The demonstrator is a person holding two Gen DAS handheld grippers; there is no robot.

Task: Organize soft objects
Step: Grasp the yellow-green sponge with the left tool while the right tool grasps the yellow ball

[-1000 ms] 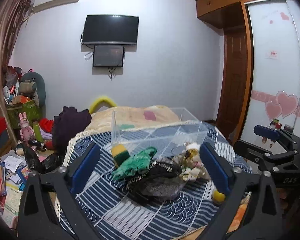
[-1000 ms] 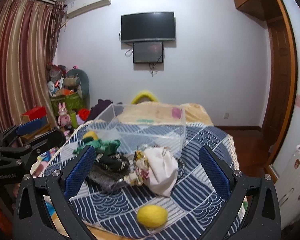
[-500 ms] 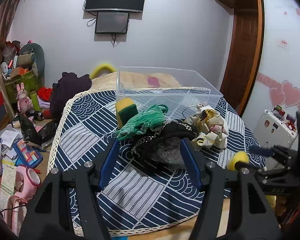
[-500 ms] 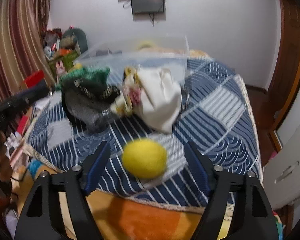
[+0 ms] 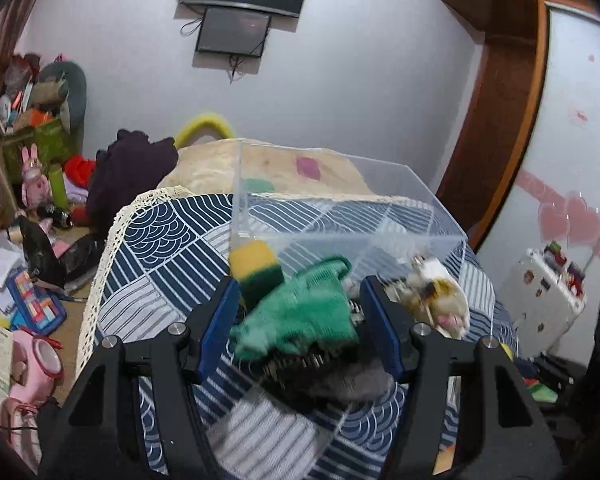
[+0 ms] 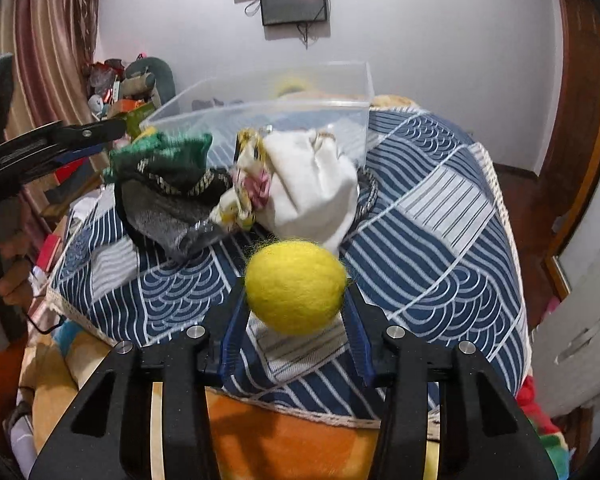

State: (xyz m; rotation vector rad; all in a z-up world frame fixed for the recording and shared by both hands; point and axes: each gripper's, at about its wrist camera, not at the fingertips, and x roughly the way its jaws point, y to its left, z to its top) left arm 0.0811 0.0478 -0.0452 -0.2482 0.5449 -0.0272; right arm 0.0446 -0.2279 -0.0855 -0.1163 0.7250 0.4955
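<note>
- Blue patterned bedspread (image 6: 440,216) — a clear plastic box (image 5: 340,216) sits toward 12 o'clock.
- Left gripper (image 5: 298,322): jaws parted around the green cloth (image 5: 300,312), contact unclear.
- Right gripper (image 6: 294,312) — clenched on the yellow felt ball (image 6: 296,286).

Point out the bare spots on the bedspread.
Bare bedspread lies right of the white cloth, out to the lace edge. The clear bin looks empty. The pile around the green cloth is crowded.
</note>
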